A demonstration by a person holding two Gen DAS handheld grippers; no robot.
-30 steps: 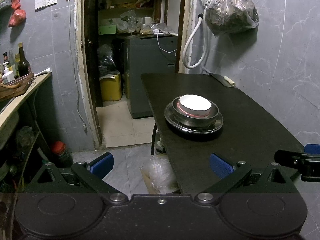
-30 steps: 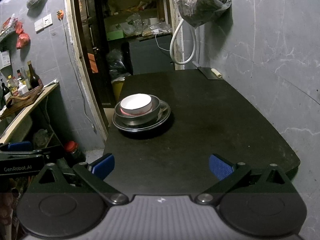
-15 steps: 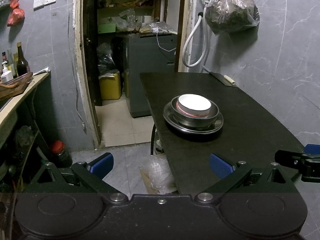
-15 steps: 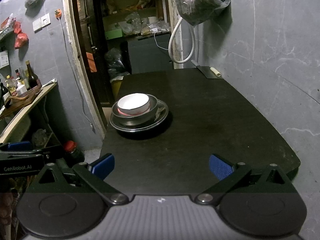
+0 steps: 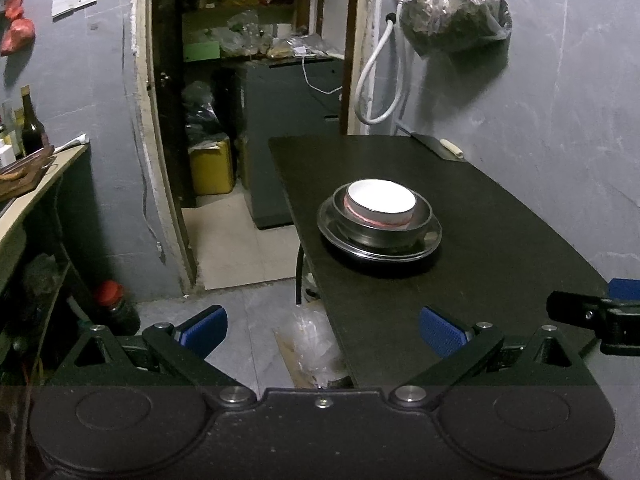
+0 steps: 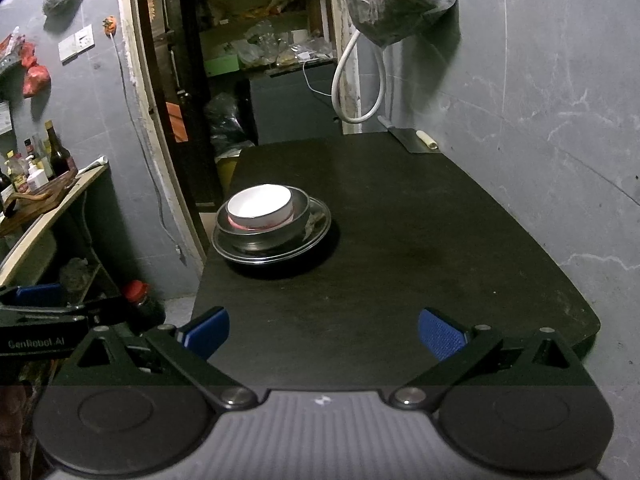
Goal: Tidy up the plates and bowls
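One stack stands on the black table (image 5: 500, 264), near its left edge: one white bowl (image 5: 381, 200) nested in one steel bowl (image 5: 384, 228), which sits on one steel plate (image 5: 430, 245). Three pieces counted. Left gripper (image 5: 323, 326) is spread wide and empty, held at the table's near left corner. Right gripper (image 6: 323, 330) is likewise spread wide and empty, above the near edge, well apart from the stack. One knife (image 6: 416, 139) lies at the far right corner.

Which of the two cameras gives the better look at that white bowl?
The left wrist view: the white bowl sits nearer the middle, nested in a metal bowl. The right wrist view shows the same bowl further left.
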